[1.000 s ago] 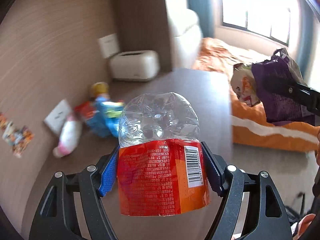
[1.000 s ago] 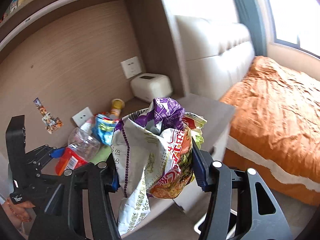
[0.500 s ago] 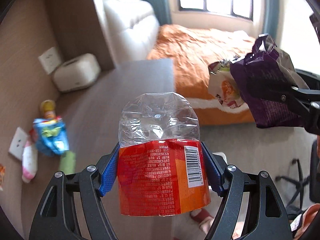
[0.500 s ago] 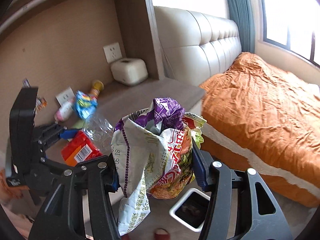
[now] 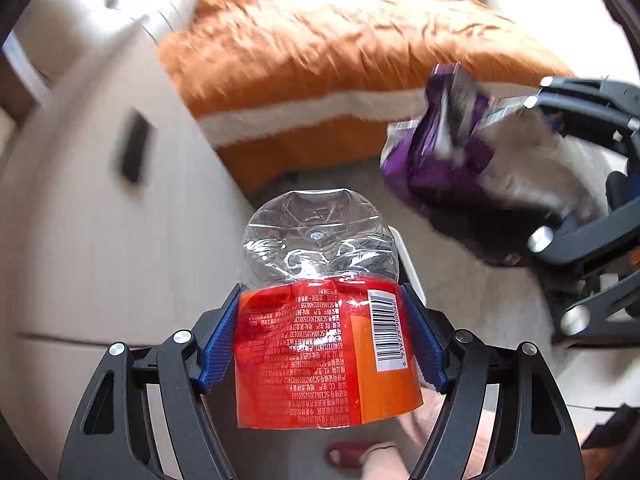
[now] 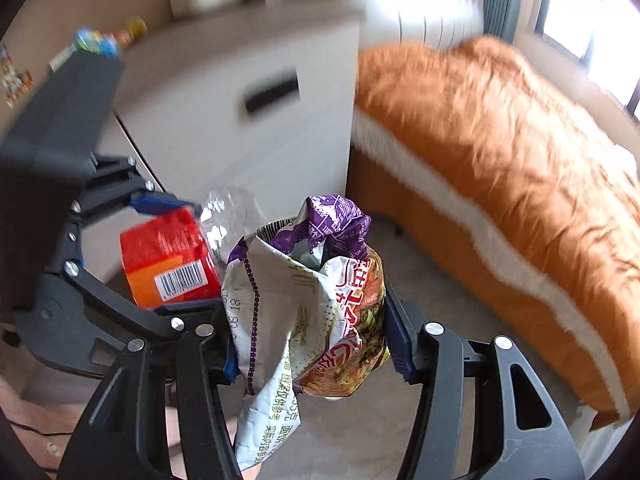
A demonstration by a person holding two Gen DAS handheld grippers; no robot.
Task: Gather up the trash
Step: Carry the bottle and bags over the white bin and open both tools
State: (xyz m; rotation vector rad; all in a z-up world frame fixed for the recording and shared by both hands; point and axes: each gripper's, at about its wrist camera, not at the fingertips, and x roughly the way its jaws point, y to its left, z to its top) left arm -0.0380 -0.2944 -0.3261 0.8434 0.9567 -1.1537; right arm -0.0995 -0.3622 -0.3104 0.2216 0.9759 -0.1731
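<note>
My left gripper (image 5: 322,334) is shut on a crushed clear plastic bottle (image 5: 324,320) with a red-orange label, held over the floor. A white bin rim (image 5: 408,264) peeks out just behind the bottle. My right gripper (image 6: 312,320) is shut on a bundle of crumpled snack wrappers (image 6: 308,300), purple, white and orange. The wrappers also show in the left wrist view (image 5: 460,160), to the right of and beyond the bottle. The bottle shows in the right wrist view (image 6: 176,260), just left of the wrappers.
A white bedside cabinet (image 6: 248,120) with a dark handle slot stands to the left; leftover items (image 6: 96,40) lie on its top. A bed with an orange cover (image 6: 500,160) fills the right. Grey floor lies below. A foot in a red slipper (image 5: 360,454) is under the bottle.
Both grippers have swung away from the cabinet top and tilted down toward the floor beside the bed. Each keeps its hold. The views are motion-blurred.
</note>
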